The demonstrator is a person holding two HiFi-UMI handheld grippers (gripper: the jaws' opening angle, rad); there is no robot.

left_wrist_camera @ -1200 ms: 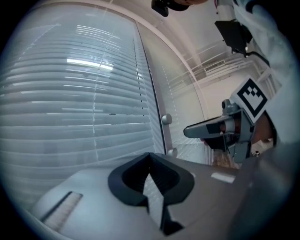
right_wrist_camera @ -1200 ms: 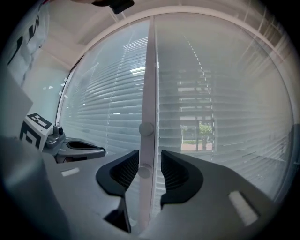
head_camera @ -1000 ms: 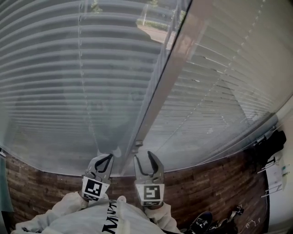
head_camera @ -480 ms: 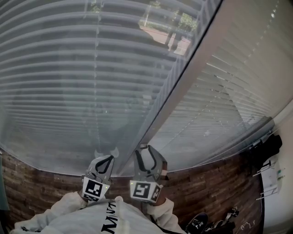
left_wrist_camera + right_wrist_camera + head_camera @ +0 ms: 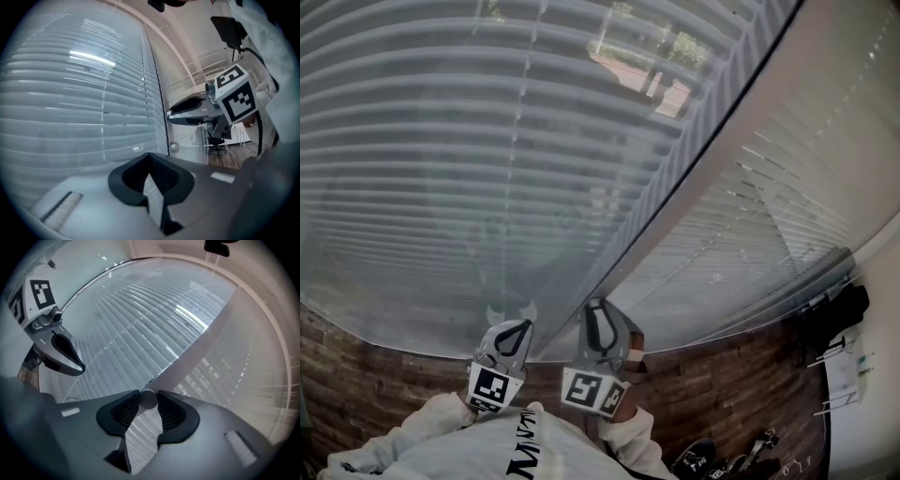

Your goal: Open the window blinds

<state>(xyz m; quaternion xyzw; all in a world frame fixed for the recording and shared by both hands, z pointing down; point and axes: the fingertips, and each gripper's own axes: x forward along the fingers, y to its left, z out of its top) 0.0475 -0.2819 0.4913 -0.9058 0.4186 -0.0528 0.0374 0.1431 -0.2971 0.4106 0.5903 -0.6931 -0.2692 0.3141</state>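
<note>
Two white slatted blinds hang in front of me, the left blind (image 5: 441, 141) and the right blind (image 5: 787, 216), with a pale window post (image 5: 712, 178) between them. My right gripper (image 5: 598, 314) is rolled onto its side at the foot of that post. Its jaws have just been closing and now pinch the round end of the blind's tilt wand (image 5: 148, 399). My left gripper (image 5: 510, 336) rests beside it, close to the left blind, shut with nothing in it. The left gripper view shows the right gripper (image 5: 187, 105) and the wand's end (image 5: 174, 147).
A brick wall (image 5: 722, 375) runs below the window. A dark bag (image 5: 830, 319) and small things lie on the floor at the right, shoes (image 5: 703, 459) at the bottom. An office chair (image 5: 216, 140) stands further back.
My right gripper has rolled about its own axis, its marker cube now tilted, and its jaws have narrowed onto the wand's end. The left gripper has stayed where it was.
</note>
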